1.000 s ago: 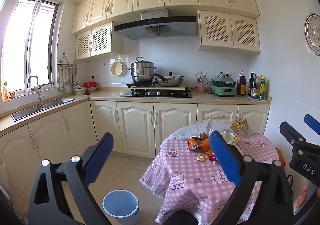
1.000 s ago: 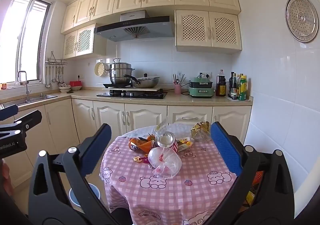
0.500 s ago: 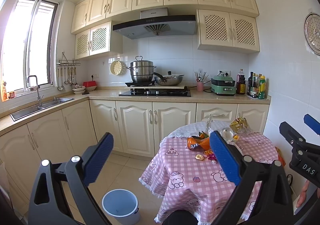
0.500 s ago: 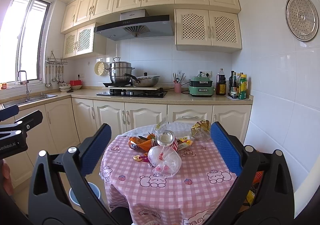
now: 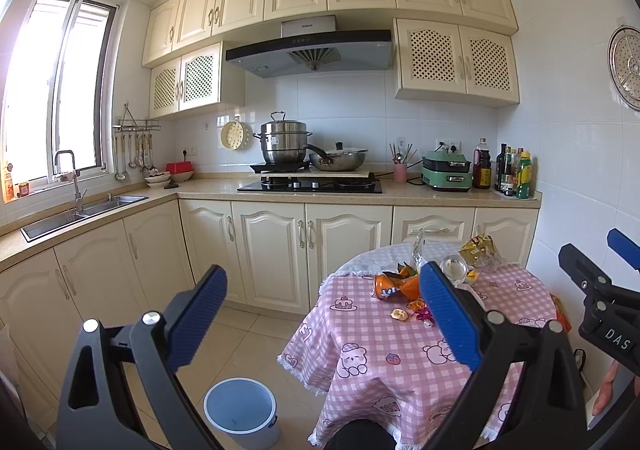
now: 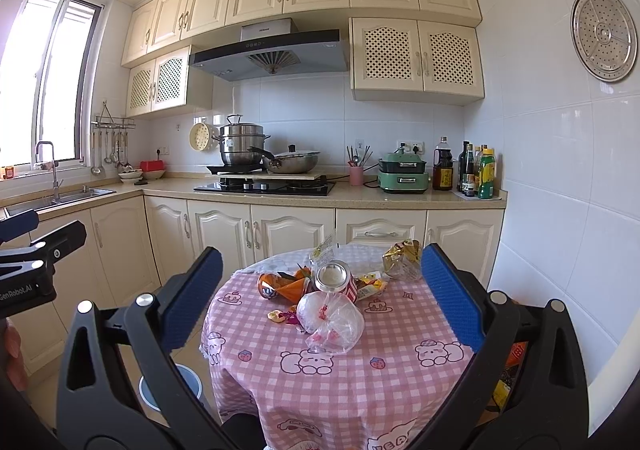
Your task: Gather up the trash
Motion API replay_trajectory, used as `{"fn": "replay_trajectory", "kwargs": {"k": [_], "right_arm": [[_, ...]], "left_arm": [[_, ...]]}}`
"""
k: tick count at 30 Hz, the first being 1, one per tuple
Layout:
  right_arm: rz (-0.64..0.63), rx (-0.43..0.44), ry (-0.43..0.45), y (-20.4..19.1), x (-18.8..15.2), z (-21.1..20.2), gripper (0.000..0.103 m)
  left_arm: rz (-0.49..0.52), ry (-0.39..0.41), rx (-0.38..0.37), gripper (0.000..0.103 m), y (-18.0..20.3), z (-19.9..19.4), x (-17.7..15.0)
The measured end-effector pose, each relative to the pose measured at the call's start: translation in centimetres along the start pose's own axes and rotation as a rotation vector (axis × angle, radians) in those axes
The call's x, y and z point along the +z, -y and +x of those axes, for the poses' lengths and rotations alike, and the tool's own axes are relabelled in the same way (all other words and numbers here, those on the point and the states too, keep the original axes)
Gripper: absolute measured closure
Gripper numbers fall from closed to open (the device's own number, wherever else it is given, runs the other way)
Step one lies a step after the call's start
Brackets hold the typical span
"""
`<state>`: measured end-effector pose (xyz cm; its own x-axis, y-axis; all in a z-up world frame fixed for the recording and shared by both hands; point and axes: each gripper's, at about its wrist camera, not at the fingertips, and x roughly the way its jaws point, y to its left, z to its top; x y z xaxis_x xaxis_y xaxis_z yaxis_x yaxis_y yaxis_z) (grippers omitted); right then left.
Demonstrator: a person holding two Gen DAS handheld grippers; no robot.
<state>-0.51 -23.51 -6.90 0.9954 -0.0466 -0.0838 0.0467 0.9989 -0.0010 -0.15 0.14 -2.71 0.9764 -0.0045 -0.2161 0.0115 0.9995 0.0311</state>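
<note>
Trash (image 6: pixel 332 302) litters table (image 6: pixel 400 390); bin (image 5: pixel 240 410) stands beside.

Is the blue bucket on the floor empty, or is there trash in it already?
Empty, as far as shows. The left wrist view looks down into the blue bucket beside the table: bare pale bottom, no wrappers.

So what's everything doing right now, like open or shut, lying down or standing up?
Left gripper: jaws open, holding nothing.
Right gripper: jaws open, holding nothing.
Red-and-white drink can: lying on its side.
Clear plastic bag: crumpled on the table.
Orange snack wrapper: torn open.
Pale blue round bin: upright, no lid.
</note>
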Motion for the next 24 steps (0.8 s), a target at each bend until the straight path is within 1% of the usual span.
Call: {"fn": "replay_trajectory", "kwargs": {"k": [1, 2, 3, 11, 19, 20, 24], "right_arm": [[0.001, 0.0, 0.0, 0.0, 0.1, 0.0, 0.006], [0.001, 0.001, 0.0, 0.0, 0.1, 0.0, 0.006], [0.001, 0.001, -0.001, -0.1, -0.2, 0.0, 0.006], [0.002, 0.001, -0.002, -0.1, -0.7, 0.1, 0.006], [0.016, -0.002, -0.028, 0.0, -1.1, 1.1, 0.006], [0.018, -0.002, -0.032, 0.1, -1.2, 1.2, 0.006], [0.031, -0.001, -0.061, 0.6, -1.4, 2.5, 0.006]], "left_arm": [[0.001, 0.0, 0.0, 0.008, 0.0, 0.0, -0.2], [0.002, -0.004, 0.0, 0.008, 0.3, 0.1, 1.0], [0.002, -0.006, 0.001, 0.008, 0.3, 0.0, 1.3], [0.006, -0.01, 0.001, 0.008, 0.6, 0.2, 0.4], [0.014, -0.037, 0.001, 0.008, 1.0, 1.1, -0.9], [0.013, -0.044, 0.001, 0.008, 0.6, 1.8, 0.8], [0.028, -0.069, 0.007, 0.008, 1.0, 3.2, 0.5]]}}
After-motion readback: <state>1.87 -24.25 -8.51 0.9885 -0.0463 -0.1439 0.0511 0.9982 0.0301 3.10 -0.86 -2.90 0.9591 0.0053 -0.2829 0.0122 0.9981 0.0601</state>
